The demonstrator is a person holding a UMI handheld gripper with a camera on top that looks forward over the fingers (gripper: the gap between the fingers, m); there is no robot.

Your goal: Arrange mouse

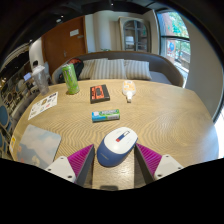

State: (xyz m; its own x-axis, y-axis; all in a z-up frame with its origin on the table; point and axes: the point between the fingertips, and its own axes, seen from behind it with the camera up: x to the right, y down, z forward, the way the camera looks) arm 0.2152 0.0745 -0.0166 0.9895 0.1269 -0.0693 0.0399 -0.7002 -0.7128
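Observation:
A blue and white mouse [117, 146] sits between my fingers, over the near edge of the round wooden table [150, 115]. My gripper [116, 152] is shut on the mouse: the pink pads [83, 160] touch its left and right sides. The mouse's front points away from me and a little to the right. I cannot tell whether it rests on the table or is lifted just above it.
Beyond the fingers lie a teal box [105, 115], a black and red case [99, 94] and a small white object [128, 90]. A green can [71, 77] and a paper sheet [43, 103] are far left, a grey pad [40, 145] near left. A sofa [125, 68] stands behind.

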